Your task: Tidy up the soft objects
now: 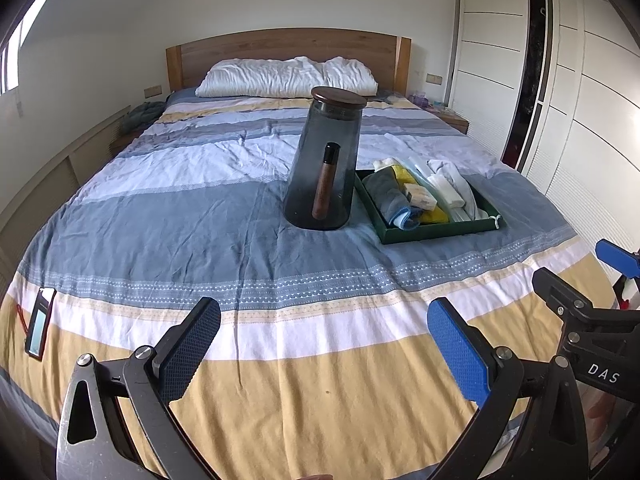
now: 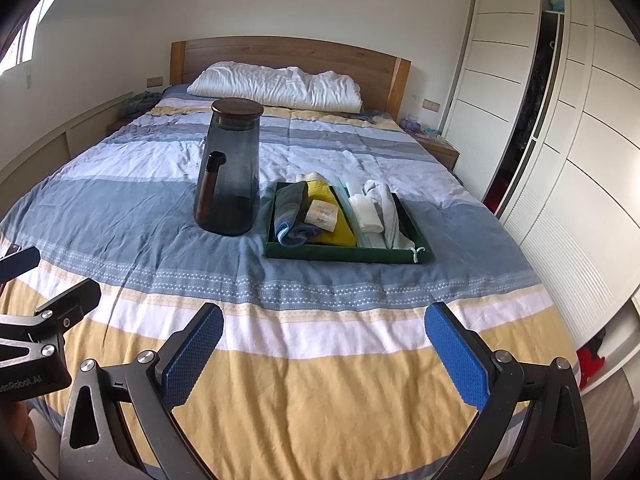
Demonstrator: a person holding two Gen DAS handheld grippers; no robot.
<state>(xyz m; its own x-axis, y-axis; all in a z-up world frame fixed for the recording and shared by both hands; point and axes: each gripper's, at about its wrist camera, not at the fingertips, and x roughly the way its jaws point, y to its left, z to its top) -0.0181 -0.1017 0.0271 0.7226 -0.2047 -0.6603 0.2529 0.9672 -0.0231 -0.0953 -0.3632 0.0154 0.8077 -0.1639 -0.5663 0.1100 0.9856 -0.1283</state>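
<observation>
One bed [image 1: 280,380], one pillow [image 1: 286,78], one smoky glass jug [image 1: 324,168], one green tray [image 1: 436,234] of folded cloths, one phone [image 1: 40,326].

Black-framed left gripper [image 1: 324,346] and right gripper [image 2: 325,350] (silver screws) carry blue dimpled fingers [image 2: 456,354].

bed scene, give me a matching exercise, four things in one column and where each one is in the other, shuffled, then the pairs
Things:
1. smoked glass pitcher
2. white pillow
3. yellow cloth
4. phone

Places:
A. by the wooden headboard
B. inside the green tray
C. left edge of the bed, near the foot
D. upright on the striped duvet, left of the tray

Pairs: 1-D, 2-A, 3-B, 4-C
</observation>
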